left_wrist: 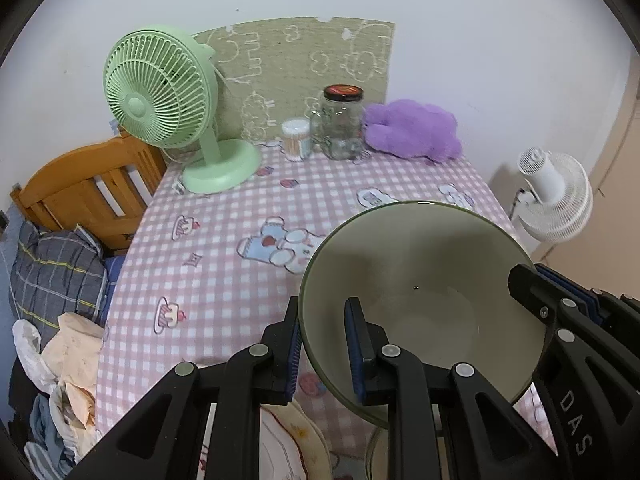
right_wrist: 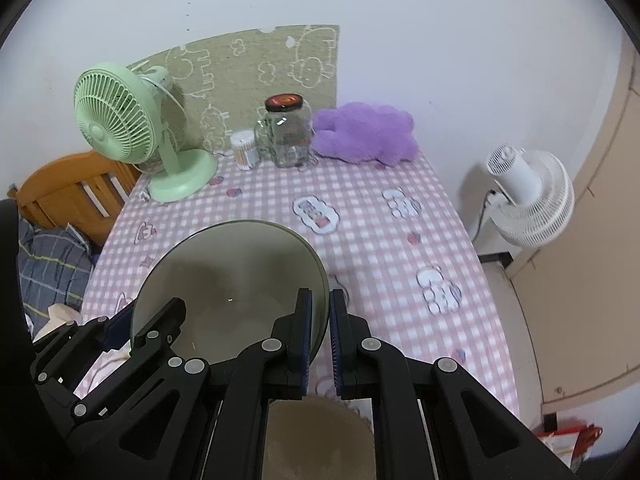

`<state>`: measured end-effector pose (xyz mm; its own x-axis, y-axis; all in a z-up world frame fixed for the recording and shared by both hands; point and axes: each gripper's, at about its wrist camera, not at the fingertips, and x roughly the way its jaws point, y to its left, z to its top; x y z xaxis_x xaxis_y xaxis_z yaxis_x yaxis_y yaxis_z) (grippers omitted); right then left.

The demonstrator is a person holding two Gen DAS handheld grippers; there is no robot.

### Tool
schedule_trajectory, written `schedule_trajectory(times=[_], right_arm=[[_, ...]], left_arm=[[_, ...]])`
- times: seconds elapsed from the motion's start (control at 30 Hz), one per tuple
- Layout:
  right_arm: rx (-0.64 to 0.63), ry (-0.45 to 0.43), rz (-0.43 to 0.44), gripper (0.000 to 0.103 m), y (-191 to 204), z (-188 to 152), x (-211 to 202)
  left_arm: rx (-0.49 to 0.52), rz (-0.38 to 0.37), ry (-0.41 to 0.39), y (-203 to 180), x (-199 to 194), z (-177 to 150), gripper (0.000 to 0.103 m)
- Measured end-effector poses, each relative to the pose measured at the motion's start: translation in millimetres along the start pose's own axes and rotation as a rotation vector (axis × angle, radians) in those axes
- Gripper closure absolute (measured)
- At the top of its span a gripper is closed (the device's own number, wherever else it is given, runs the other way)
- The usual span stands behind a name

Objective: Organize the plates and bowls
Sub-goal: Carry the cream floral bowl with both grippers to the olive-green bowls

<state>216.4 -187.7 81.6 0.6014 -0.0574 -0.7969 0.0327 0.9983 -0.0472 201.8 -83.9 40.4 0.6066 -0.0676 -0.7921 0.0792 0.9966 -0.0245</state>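
Above the checked tablecloth [left_wrist: 224, 280]: the bowl [left_wrist: 420, 300] hangs tilted, clear of the cloth.
Left gripper [left_wrist: 322, 344]: clamped shut on the bowl's near-left rim.
Right gripper [right_wrist: 319, 332]: pinched on the opposite rim (a two-sided hold likely steadies a wide, smooth bowl).
Below: another dish [right_wrist: 316, 436], probably the stacking spot.

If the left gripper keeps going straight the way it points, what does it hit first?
Holding the bowl by its rim, the left gripper points down at the tablecloth. Probably that bare cloth first; depth is unclear.
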Motion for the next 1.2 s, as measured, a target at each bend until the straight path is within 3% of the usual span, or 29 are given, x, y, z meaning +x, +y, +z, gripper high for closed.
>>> schedule_trajectory(times=[0.47, 0.7, 1.2], right_arm=[[0.050, 0.046, -0.044, 0.092, -20.7, -67.4, -15.6], [0.072, 0.061, -0.056, 0.092, -28.7, -82.5, -21.8], [0.057, 0.153, -0.095, 0.092, -26.4, -102.6, -2.8]], left_arm=[[0.071, -0.038, 0.015, -24.9, -12.7, -54.2, 0.085], [0.098, -0.059, 0.030, -30.8, -17.9, -67.7, 0.085], [0.087, -0.093, 0.124, -29.9, 8.1, -88.8, 0.085]])
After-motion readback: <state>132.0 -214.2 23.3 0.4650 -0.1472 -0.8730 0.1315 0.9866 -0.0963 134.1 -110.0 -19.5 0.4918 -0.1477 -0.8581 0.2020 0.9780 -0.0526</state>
